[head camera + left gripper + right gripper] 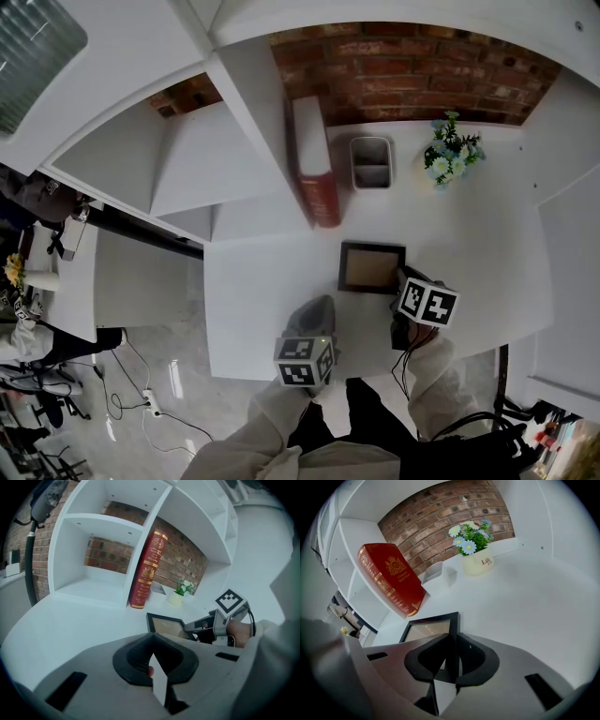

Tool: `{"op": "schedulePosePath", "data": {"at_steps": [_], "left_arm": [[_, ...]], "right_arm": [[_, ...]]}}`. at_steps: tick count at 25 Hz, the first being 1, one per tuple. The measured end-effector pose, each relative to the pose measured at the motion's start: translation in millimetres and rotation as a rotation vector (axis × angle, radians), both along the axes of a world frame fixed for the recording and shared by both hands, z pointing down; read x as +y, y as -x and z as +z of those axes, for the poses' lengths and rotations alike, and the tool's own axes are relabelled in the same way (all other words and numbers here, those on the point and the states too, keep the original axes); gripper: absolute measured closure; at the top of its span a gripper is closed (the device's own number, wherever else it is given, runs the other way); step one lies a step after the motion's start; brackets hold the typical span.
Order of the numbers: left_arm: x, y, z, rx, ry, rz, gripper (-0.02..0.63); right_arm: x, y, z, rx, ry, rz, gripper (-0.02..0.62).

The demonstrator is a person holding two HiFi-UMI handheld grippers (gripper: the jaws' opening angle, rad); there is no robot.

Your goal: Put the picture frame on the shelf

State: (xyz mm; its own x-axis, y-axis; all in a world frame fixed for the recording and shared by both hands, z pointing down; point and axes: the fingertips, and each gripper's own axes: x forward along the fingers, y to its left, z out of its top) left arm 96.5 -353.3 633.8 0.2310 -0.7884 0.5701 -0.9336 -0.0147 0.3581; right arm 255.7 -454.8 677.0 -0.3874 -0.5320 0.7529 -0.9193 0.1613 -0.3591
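Right gripper view showed the right hand-held gripper [452, 643] at the very front, its jaws closed on the right-hand rail of the black picture frame [427, 629], with the thin rail running straight between them. The frame lay flat, or nearly flat, on the white surface [487, 253]; whether the gripped edge had lifted could not be told. Just to the left and nearer the front edge, the left hand-held gripper [152, 640] hung with its jaws drawn together and nothing between them. Beyond the frame, a tall red book [317, 183] leaned against an upright divider of the white shelf [239, 103]. To the book's right stood a small grey container [371, 161], then a pot of blue and white flowers [452, 155], both near the back. A red brick wall [403, 66] closed off the rear. The task looked barely begun: the frame was gripped but not yet placed. Since only one rail was held, the frame would probably swing or twist as it rose, so a firm grip and a slow, level lift seemed wise. The free left hand-held gripper could steady the opposite rail. The bare patch in front of the container looked the safest route, keeping well apart from the book and the flowers, which seemed easy to knock over.
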Motion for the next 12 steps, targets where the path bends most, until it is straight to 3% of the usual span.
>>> {"op": "schedulePosePath", "data": {"at_steps": [12], "left_arm": [[14.1,18.3,-18.5,-0.023,-0.025,-0.019,0.603]], "right_arm": [[15.8,7.0,-25.0,-0.028,-0.045,0.027,0.520]]}}
